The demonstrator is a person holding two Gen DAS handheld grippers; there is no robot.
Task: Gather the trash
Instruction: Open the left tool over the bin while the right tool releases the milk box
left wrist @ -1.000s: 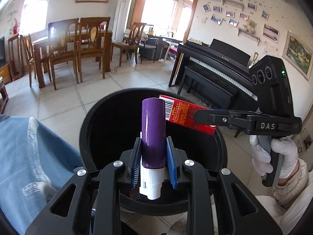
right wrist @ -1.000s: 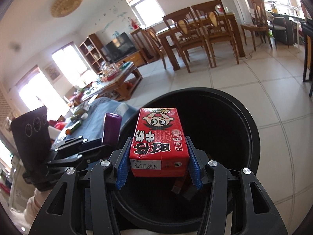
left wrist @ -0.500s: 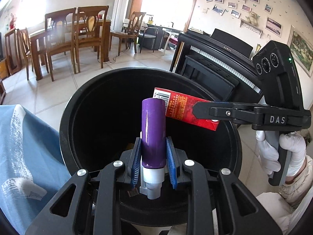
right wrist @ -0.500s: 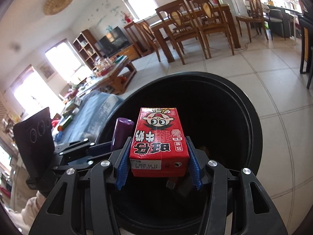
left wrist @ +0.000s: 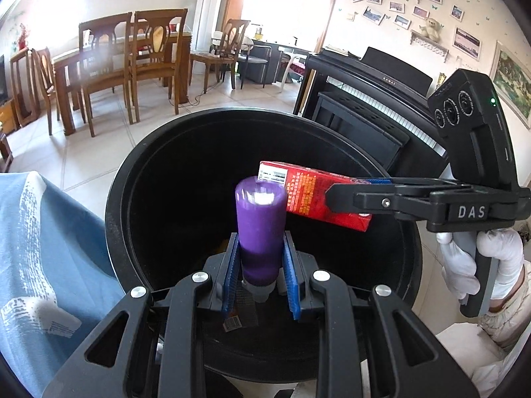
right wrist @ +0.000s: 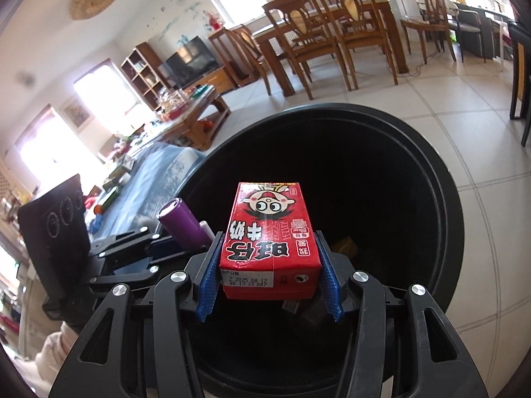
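Change since a second ago: the black bin [left wrist: 116, 205] filled far more of both views than before — the rim had sat low and small, and now its dark mouth spread under both loads; the purple tube leaned a little more toward the carton than it had.
Bin: round, black, standing on the tiled floor [right wrist: 464, 126] beside a blue cloth [left wrist: 43, 238]; a few scraps lay dim at its bottom, too dark to name.
Right gripper [right wrist: 268, 278]: blue pads pinched the two long sides of the red milk carton [right wrist: 270, 232], held over the open bin; a white-gloved hand [left wrist: 478, 265] gripped its handle.
Carton axis: long axis ran away from the right wrist camera and slightly upward, printed face up, dated end nearest the camera; in the left view it lay nearly level, barcode end toward the tube.
Left gripper [left wrist: 262, 265]: pads closed on the lower part of the purple tube [left wrist: 260, 229] — also above the bin's mouth.
Tube axis: long axis stood roughly upright in the left view, flat purple end up, pale cap end down between the pads.
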